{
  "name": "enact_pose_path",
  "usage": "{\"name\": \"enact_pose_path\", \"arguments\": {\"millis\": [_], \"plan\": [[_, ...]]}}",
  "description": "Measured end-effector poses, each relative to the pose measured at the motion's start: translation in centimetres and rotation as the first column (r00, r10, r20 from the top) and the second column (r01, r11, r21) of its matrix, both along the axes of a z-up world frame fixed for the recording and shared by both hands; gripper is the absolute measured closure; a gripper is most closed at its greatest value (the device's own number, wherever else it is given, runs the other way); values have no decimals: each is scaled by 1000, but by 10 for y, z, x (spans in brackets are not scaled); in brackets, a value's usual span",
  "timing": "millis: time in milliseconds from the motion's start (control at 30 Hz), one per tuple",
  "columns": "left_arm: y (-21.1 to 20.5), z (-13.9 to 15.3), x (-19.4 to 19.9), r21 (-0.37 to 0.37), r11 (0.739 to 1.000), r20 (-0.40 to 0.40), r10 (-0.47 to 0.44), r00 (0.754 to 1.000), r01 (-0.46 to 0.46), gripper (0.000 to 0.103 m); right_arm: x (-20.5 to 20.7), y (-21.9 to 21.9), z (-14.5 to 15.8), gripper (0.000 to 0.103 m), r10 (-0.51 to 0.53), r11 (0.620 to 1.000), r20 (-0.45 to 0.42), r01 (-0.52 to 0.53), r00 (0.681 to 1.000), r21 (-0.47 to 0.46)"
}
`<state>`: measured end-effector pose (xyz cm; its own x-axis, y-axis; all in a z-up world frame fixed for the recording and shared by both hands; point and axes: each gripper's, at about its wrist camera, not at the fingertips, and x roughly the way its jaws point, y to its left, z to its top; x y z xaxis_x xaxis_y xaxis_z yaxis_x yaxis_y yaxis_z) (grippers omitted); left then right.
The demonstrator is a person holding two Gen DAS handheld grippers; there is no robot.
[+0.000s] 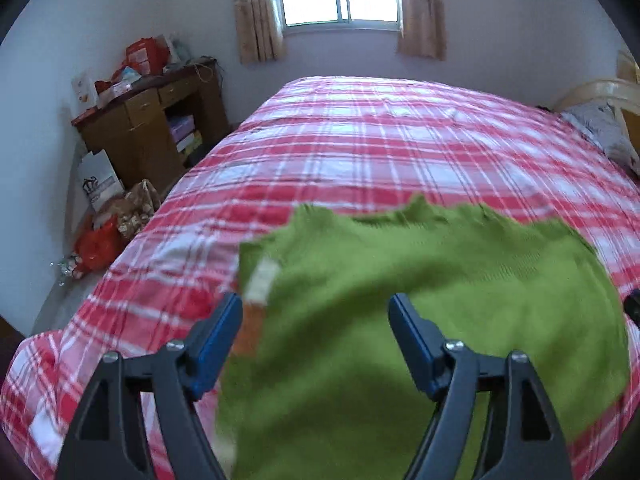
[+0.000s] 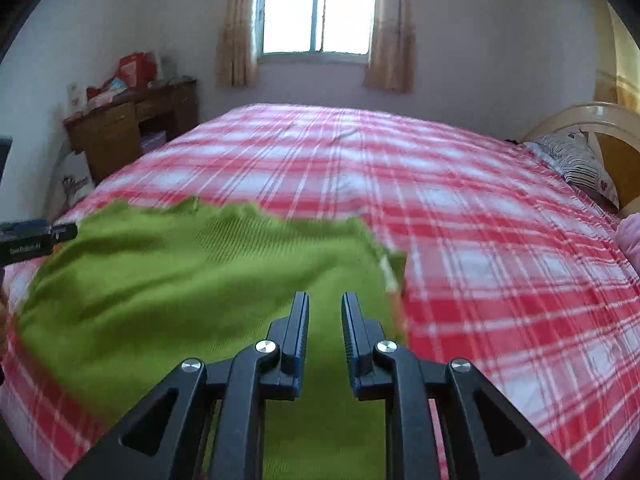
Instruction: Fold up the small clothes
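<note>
While my left gripper [image 1: 316,312] is hovering with its jaws spread wide and gripping nothing, my right gripper [image 2: 325,312] is keeping only a narrow empty gap. The green knit garment [image 1: 420,300] is lying blurred under both, on the red plaid bed [image 1: 380,140], reaching toward twelve o'clock.

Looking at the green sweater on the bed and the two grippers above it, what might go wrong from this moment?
1. The green sweater lies rumpled, with a wavy far edge, so a fold made now may come out crooked.
2. Neither the left gripper nor the right gripper grips the sweater, so a careless pinch could also catch the checked bedsheet.
3. The sweater's near part runs out of view toward the bed's edge and might slide off.
</note>
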<state>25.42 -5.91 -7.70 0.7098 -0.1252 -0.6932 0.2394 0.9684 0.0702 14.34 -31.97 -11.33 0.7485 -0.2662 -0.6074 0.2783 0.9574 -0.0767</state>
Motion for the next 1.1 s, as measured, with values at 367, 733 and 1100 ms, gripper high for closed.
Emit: {"name": "enact_pose_path", "arguments": {"millis": [367,733,1100], "plan": [[-13,-28,-42,82,997,-43,-6,999,9,24,-27,5,-53,86,44,999,-156,-42,987,15],[6,-43,-47,146,988,-49,62,997,-54,24,-59,-1,-49,84,3,1000,-178,-7,984,-17],[41,-21,-55,132,979,49,152,987,-157,11,-64,49,-9,84,48,997,-62,-51,997,-52]]}}
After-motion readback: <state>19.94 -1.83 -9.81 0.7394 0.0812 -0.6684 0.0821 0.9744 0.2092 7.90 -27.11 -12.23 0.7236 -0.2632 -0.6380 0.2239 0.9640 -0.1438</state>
